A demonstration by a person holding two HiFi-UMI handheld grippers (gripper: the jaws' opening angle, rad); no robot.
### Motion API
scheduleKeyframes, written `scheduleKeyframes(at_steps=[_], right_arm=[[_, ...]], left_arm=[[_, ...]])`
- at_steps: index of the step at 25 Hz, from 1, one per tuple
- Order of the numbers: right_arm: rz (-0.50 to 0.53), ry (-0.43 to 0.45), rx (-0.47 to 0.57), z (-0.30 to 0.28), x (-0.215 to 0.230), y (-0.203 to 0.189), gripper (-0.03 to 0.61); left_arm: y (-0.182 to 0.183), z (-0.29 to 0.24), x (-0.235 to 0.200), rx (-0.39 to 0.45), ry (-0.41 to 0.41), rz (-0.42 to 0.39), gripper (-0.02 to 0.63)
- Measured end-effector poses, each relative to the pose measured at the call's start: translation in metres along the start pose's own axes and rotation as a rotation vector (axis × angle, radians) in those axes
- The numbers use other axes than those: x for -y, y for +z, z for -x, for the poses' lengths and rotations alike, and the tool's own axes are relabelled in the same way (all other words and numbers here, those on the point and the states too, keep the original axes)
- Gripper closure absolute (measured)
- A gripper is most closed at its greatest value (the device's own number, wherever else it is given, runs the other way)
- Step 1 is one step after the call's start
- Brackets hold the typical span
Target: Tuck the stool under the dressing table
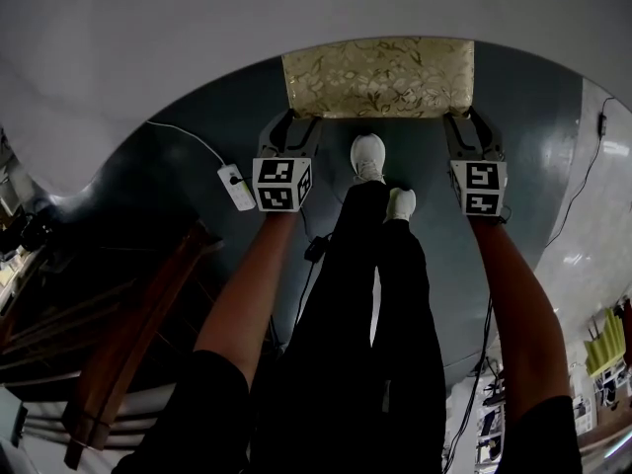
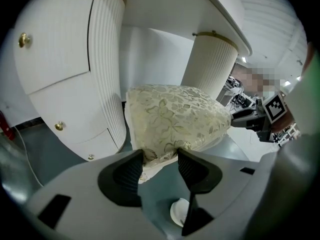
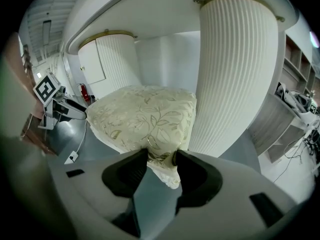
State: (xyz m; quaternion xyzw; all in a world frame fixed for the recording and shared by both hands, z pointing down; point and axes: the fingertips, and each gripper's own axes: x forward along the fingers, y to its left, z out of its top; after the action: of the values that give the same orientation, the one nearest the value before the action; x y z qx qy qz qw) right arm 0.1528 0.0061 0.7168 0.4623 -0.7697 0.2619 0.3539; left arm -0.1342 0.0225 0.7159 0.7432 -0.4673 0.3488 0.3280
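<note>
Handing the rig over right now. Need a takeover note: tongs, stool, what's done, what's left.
Left tongs: shut on the stool's near left cushion corner.
Right tongs: shut on its near right corner.
Stool: between the dressing table's two fluted pedestals, far part under the top; near edge pokes out in the head view.
Done: gripped, partly tucked.
Left: push it fully under, release both.

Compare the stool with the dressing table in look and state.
The stool has a soft seat in cream floral fabric; the dressing table is plain white with ribbed round columns. The stool sits low, partly under the table's higher top. The left gripper and right gripper each clamp a near corner of the stool; neither touches the table. Both carry gold touches.
</note>
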Motion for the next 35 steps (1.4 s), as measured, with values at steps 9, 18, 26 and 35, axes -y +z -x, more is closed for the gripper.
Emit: scheduleKeyframes(at_steps=[9,18,26,35], right_arm=[[-0.039,0.033,0.069,-0.017,0.002,0.039,0.379],[-0.053,-0.001,0.092,-0.018,0.003,0.055,0.379],[-0.048,0.022,0.115,-0.025,0.004,0.061,0.379],[-0.024,0.04,0.141,-0.026,0.009,0.061,0.379]], left_arm=[[0.019,0.0,-0.023,0.03,0.07,0.036,0.382],[0.042,-0.002,-0.034,-0.005,0.03,-0.029,0.382],[0.05,-0.01,-0.04,0.0,0.053,-0.065,0.379],[0.052,-0.01,-0.037,0.034,0.054,-0.11,0.377]])
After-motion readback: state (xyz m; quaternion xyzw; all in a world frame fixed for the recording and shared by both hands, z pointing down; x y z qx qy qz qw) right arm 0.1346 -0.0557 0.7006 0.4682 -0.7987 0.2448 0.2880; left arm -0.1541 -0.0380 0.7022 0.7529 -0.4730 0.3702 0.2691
